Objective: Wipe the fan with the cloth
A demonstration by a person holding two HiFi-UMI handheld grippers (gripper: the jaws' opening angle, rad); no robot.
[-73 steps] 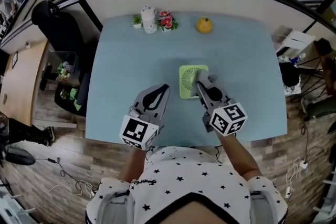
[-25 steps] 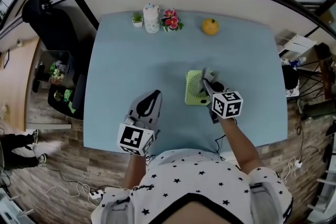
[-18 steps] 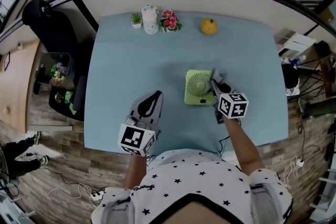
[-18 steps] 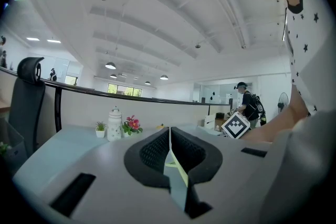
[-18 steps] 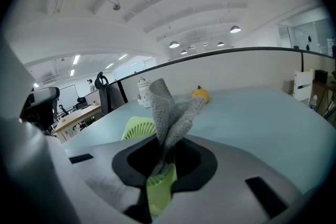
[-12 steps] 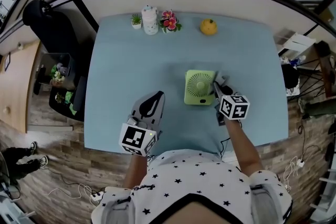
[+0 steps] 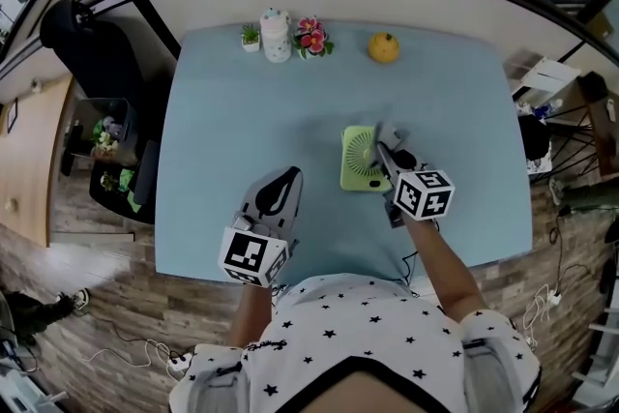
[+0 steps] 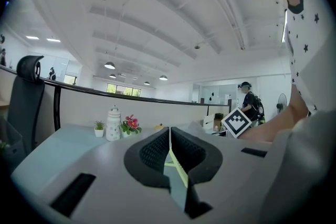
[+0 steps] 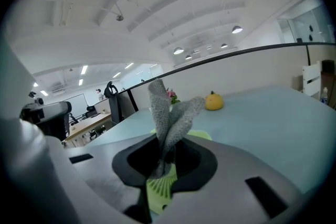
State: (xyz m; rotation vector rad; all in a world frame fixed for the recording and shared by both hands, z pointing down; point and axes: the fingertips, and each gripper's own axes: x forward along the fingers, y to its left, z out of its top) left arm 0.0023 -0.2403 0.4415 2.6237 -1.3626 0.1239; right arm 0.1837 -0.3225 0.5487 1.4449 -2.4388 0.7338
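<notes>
A small light-green square fan lies flat on the pale blue table, grille up. My right gripper is over the fan's right half, shut on a grey cloth that sticks up crumpled between its jaws. Under those jaws the green grille of the fan shows. My left gripper rests near the front edge, left of the fan, its jaws pressed together on nothing. In the left gripper view the left gripper points across the table.
At the table's far edge stand a tiny potted plant, a white jar, a pink flower pot and an orange fruit. A black office chair is off the left side. Another person stands in the background.
My right gripper with the cloth swept right off the fan's face to its right edge, then came back left over the fan's right half. The left gripper stayed still.
</notes>
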